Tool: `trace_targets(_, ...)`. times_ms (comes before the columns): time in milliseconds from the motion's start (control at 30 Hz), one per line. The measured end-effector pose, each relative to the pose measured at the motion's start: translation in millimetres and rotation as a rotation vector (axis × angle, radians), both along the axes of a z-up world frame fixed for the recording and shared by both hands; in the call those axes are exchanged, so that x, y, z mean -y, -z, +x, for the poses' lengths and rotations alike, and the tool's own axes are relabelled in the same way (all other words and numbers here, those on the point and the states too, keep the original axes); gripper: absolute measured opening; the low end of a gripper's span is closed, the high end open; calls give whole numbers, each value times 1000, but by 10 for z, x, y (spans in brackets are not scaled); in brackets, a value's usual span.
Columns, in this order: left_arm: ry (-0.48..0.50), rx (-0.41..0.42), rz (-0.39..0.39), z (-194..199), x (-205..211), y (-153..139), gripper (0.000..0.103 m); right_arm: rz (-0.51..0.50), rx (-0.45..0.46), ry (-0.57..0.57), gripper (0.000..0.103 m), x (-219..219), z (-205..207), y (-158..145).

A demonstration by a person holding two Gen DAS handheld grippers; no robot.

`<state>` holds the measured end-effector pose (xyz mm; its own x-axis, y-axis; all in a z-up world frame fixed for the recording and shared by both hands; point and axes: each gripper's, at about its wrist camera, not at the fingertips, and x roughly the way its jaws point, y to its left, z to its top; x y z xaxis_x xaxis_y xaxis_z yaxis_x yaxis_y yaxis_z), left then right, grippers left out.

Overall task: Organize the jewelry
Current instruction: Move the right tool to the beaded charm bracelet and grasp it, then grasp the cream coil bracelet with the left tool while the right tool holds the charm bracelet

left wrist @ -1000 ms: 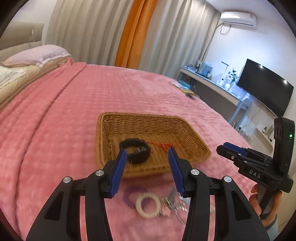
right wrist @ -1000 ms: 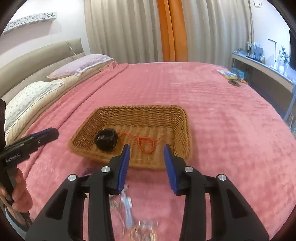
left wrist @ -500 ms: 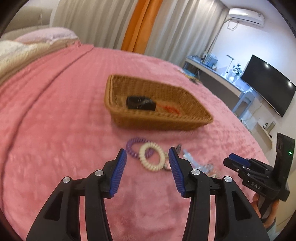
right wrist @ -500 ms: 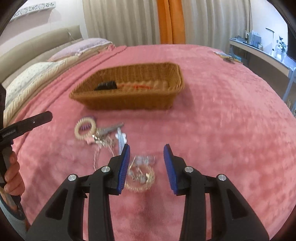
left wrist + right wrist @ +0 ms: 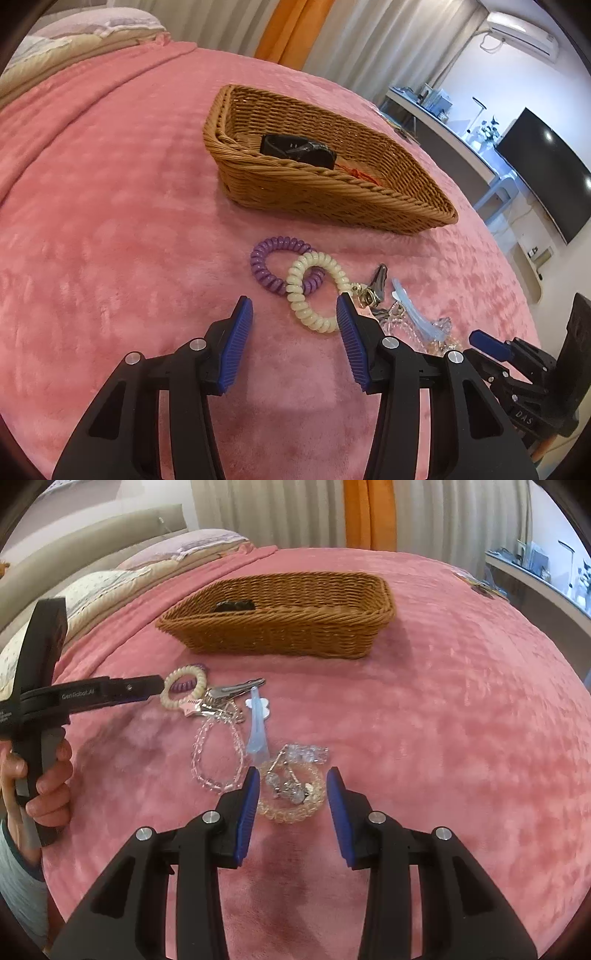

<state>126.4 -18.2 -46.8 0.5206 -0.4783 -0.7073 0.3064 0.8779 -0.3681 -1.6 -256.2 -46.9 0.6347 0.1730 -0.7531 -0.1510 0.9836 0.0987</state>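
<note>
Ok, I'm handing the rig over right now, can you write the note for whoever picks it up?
Left hand-held gripper: open, empty, low over the cream coil hair tie, which overlaps the purple coil hair tie.
Right hand-held gripper: open, empty, its jaws either side of the pale beaded bracelet.
Done: black watch and orange cord lie in the wicker basket.
Left: both hair ties, metal clips, blue hair clip, clear bead bracelet and pale beaded bracelet on the pink blanket.

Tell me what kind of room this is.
Most likely a bedroom. The jewelry lies on a bed with a pink blanket, pillows sit by a padded headboard, and curtains hang behind. A wall television and air conditioner fit that too.
</note>
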Motion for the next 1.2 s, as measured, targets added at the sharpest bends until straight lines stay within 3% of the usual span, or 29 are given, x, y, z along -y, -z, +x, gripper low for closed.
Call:
trace_targets(200, 4, -3, 20, 10, 70, 52, 46, -54, 2, -24, 34, -129, 21, 40)
trace_targets(400, 3, 25, 75, -49, 130, 56, 46, -85, -18, -30, 17, -200, 79, 98)
trace_targets(567, 7, 30, 77, -56, 133, 63, 46, 48, -52, -20, 17, 8, 111, 108)
trace_targets(767, 8, 32, 75, -54, 131, 73, 46, 37, -71, -11, 17, -30, 163, 143)
trace_targets(933, 7, 35, 77, -68, 128, 73, 46, -51, -44, -15, 14, -162, 131, 137)
trace_targets(1000, 7, 34, 75, -69, 126, 72, 46, -13, -25, -14, 5, -108, 103, 94)
trace_targets(1067, 8, 35, 74, -73, 128, 72, 46, 94, -19, -22, 5, 32, 86, 41)
trace_targets(1200, 9, 40, 86, -73, 132, 70, 46, 203, -26, 22, 5, 268, 104, 38)
